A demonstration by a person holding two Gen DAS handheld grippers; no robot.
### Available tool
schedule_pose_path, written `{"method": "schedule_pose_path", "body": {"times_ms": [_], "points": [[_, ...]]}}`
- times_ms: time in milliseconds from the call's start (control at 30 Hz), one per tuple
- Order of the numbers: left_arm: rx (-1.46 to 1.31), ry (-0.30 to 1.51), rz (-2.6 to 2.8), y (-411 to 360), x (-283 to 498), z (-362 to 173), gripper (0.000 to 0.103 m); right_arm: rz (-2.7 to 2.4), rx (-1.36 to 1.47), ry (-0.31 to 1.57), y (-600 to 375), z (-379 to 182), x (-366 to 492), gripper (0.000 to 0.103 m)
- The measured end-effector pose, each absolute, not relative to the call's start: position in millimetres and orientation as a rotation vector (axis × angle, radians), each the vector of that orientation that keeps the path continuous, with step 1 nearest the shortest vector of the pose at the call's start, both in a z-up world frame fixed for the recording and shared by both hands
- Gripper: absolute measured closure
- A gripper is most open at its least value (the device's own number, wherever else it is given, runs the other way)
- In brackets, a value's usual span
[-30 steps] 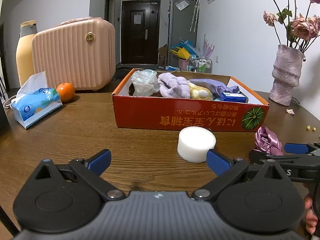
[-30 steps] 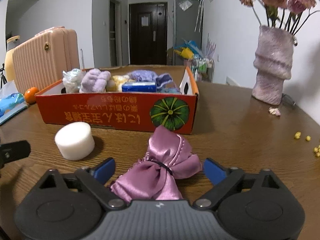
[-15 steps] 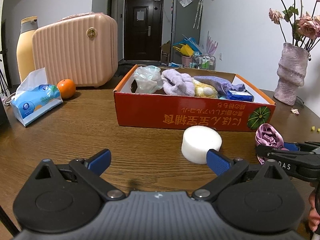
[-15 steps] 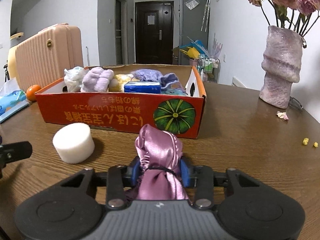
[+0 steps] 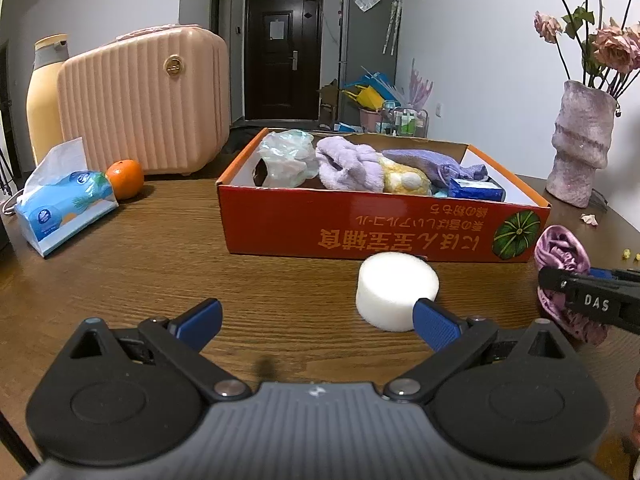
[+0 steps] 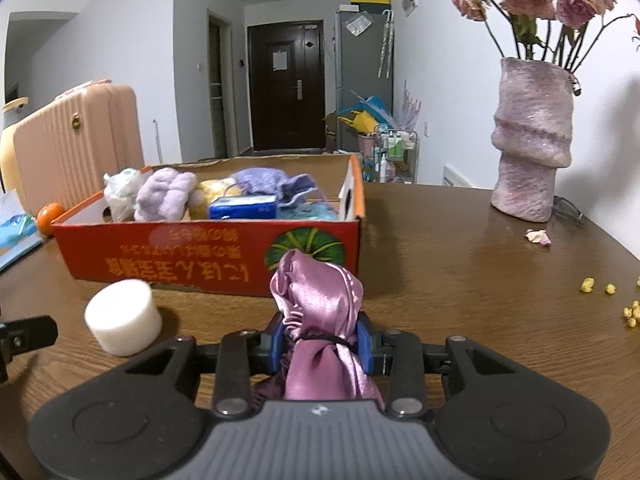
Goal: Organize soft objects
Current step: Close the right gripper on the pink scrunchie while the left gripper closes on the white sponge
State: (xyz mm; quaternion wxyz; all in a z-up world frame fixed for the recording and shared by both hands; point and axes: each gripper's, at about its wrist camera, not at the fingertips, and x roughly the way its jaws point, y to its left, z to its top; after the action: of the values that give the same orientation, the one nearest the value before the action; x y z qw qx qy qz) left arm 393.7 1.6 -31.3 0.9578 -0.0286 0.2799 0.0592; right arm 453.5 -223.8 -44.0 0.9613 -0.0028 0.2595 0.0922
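The right gripper (image 6: 320,342) has just been closing and now pinches the satin pouch (image 6: 318,300) at its tied neck, blue pads pressed in on both sides; the puffed top stands up ahead of the pads, the tail spills back under the gripper body; the pouch seems barely off the table (image 6: 460,264), if at all. The left gripper (image 5: 316,316) stands wide open and holds nothing; the foam puck (image 5: 397,294) sits just ahead of its right finger (image 5: 434,322), touching or nearly so, outside the gap rather than within it.

Just beyond both lies the red box (image 5: 360,232), already well filled: a plastic bag (image 5: 289,158), a lilac towel (image 5: 348,162), a yellow plush (image 5: 402,176), a purple cloth (image 5: 424,160), a blue pack (image 5: 476,190). So most of the sorting looks done; left, by my reading, are the pouch, gripped but not yet boxed, and the puck, untouched. The box's near wall stands close in front of the pouch.
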Motion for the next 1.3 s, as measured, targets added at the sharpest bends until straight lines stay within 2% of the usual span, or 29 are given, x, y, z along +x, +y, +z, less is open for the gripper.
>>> {"method": "schedule_pose_path", "body": {"times_ms": [633, 1300], "points": [[-0.023, 0.613, 0.076, -27.9, 434.0, -41.1, 0.0, 0.124, 0.014, 0.481, -269.6, -40.0, 468.6, 0.069], [0.012, 0.66, 0.054, -40.4, 468.8, -49.9, 0.0, 0.127, 0.001, 0.463, -275.3, -39.8, 470.1, 0.069]]}}
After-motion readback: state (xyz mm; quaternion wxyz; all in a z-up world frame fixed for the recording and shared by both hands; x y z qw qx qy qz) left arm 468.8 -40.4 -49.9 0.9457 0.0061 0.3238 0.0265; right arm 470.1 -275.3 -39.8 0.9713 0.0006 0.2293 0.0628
